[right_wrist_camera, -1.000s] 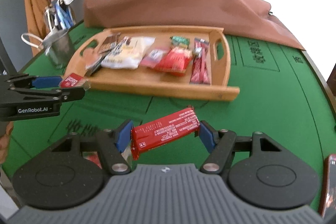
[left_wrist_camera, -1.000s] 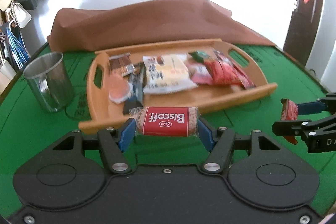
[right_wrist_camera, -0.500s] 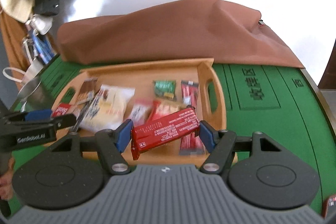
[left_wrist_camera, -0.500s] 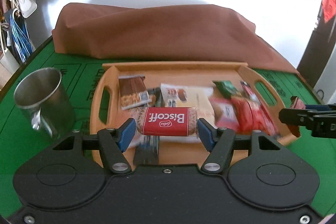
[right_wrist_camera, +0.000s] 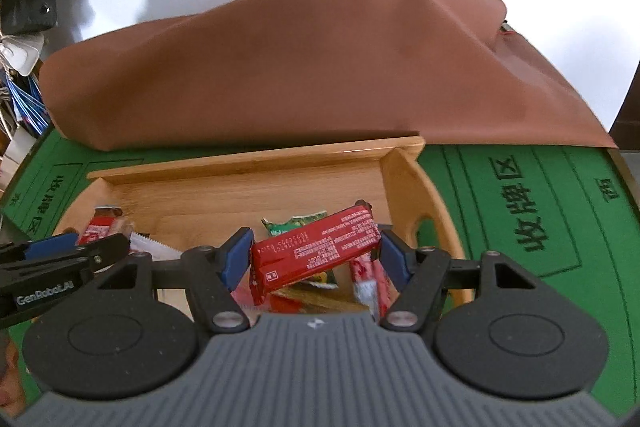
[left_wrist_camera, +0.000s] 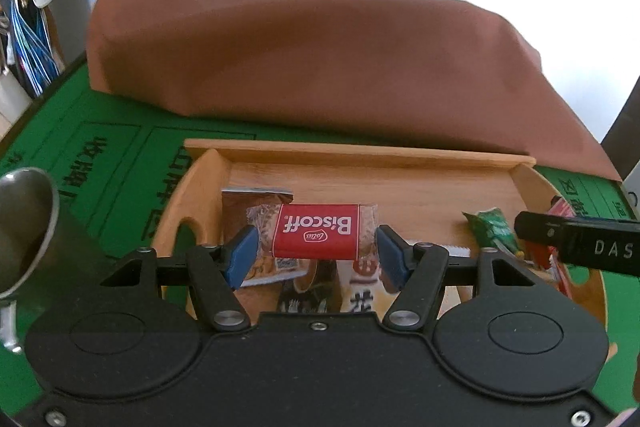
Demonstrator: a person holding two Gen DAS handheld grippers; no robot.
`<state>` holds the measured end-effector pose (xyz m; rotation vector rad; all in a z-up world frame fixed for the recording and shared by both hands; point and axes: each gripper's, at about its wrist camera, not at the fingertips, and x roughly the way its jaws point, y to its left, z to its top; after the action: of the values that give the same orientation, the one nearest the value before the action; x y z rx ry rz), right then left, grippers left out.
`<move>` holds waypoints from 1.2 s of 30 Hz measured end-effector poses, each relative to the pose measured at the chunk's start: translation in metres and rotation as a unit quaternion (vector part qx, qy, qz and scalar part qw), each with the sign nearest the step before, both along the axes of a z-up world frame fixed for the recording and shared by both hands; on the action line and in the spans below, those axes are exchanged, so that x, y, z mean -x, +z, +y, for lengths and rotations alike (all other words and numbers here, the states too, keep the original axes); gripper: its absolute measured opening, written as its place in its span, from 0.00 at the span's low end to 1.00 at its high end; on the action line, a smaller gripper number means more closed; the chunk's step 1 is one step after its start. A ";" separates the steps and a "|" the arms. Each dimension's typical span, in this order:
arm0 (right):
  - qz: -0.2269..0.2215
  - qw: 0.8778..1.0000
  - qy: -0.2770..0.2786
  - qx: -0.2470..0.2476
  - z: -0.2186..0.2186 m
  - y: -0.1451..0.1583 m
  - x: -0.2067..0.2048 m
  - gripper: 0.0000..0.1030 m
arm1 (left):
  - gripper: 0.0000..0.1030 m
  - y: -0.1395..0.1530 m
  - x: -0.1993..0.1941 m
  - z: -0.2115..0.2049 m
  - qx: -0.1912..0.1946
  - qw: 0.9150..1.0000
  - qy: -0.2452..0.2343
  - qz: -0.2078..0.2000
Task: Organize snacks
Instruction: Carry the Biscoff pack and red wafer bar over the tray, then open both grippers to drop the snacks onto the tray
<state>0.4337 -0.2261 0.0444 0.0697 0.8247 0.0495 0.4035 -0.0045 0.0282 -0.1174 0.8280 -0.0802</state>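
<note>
My left gripper [left_wrist_camera: 314, 253] is shut on a red Biscoff biscuit pack [left_wrist_camera: 316, 235], held by its clear ends above the left half of the wooden tray [left_wrist_camera: 352, 151]. My right gripper [right_wrist_camera: 316, 257] is shut on a long red snack bar [right_wrist_camera: 316, 253], tilted, above the tray's [right_wrist_camera: 256, 157] right half. Several snack packs lie in the tray under both grippers, among them a green packet [left_wrist_camera: 494, 229] and a brown packet [left_wrist_camera: 240, 207]. Each gripper shows at the edge of the other's view: the right gripper [left_wrist_camera: 576, 247] and the left gripper [right_wrist_camera: 60, 255].
A steel cup [left_wrist_camera: 24, 227] stands on the green mat [right_wrist_camera: 520, 203] left of the tray. A brown cloth heap [left_wrist_camera: 312, 63] lies behind the tray against the white wall. Bags and cords [left_wrist_camera: 28, 7] hang at the far left.
Both grippers have moved forward from the mat in front of the tray to above the tray, each keeping hold of its snack. The tray and brown cloth now look much nearer.
</note>
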 end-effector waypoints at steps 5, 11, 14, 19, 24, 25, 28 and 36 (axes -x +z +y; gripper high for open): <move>0.017 1.000 0.007 -0.019 0.003 -0.013 -0.013 0.68 | 0.61 -0.010 -0.013 -0.001 0.006 1.000 0.003 0.008; 0.024 0.999 0.011 -0.021 0.005 -0.022 -0.017 0.69 | 0.62 -0.015 -0.015 -0.006 -0.003 1.000 -0.006 0.005; 0.021 0.999 0.017 -0.019 0.007 -0.021 -0.016 0.76 | 0.65 -0.015 -0.015 -0.008 -0.003 1.000 -0.013 0.004; 0.019 0.999 0.025 -0.014 0.010 -0.018 -0.009 0.83 | 0.73 -0.011 -0.007 -0.008 -0.002 1.000 -0.019 0.000; 0.012 0.999 0.029 -0.012 0.011 -0.011 0.002 0.86 | 0.84 -0.006 0.006 -0.002 -0.004 1.000 -0.015 -0.003; 0.009 1.000 0.029 -0.010 0.012 -0.009 0.005 0.87 | 0.86 -0.005 0.009 -0.002 -0.004 1.000 -0.014 -0.004; 0.001 0.999 0.031 -0.011 0.011 -0.002 0.015 0.88 | 0.90 -0.002 0.019 0.001 -0.007 1.000 -0.017 -0.006; -0.020 0.998 0.059 -0.012 0.011 0.009 0.061 0.91 | 0.98 0.010 0.067 0.004 -0.022 0.999 -0.033 -0.023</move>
<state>0.3728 -0.2147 0.0537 0.0432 0.7874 0.1719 0.3364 -0.0010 0.0380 -0.0467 0.7873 -0.1270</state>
